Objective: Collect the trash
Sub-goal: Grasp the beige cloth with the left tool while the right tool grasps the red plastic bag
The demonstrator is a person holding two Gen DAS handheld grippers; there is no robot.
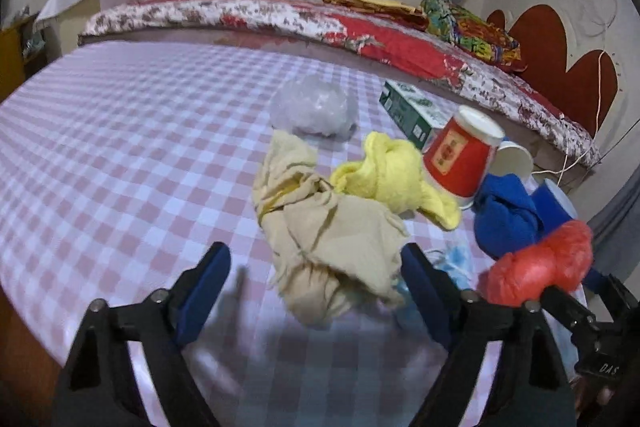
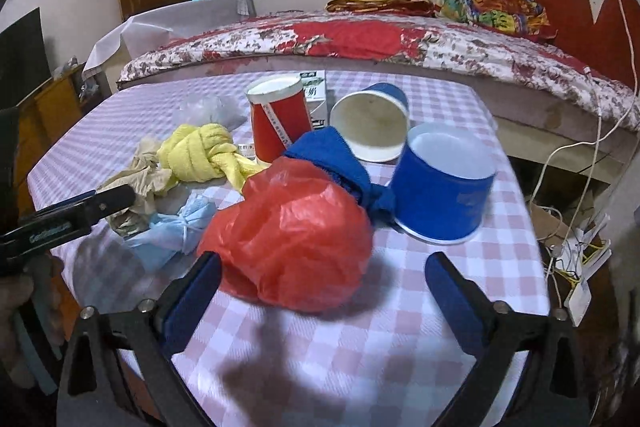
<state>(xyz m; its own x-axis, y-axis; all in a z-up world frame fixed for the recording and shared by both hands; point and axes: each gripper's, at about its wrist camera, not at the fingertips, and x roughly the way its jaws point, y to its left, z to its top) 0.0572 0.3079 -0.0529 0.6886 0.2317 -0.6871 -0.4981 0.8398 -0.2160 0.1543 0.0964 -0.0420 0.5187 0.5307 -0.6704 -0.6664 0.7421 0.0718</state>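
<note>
Straddling the beige crumpled rag [image 1: 320, 235] on the checked tablecloth [image 1: 120, 147], left gripper [image 1: 316, 287] spread wide, nothing grasped; best lowered further before closing. Facing the red plastic bag [image 2: 292, 235], right gripper [image 2: 324, 291] likewise agape, empty; worth centring first.

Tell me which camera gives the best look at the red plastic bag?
The right wrist view: the red plastic bag sits large and whole, centred just ahead of the open right gripper. The left wrist view catches it only at the right edge, partly hidden behind the other gripper.
</note>
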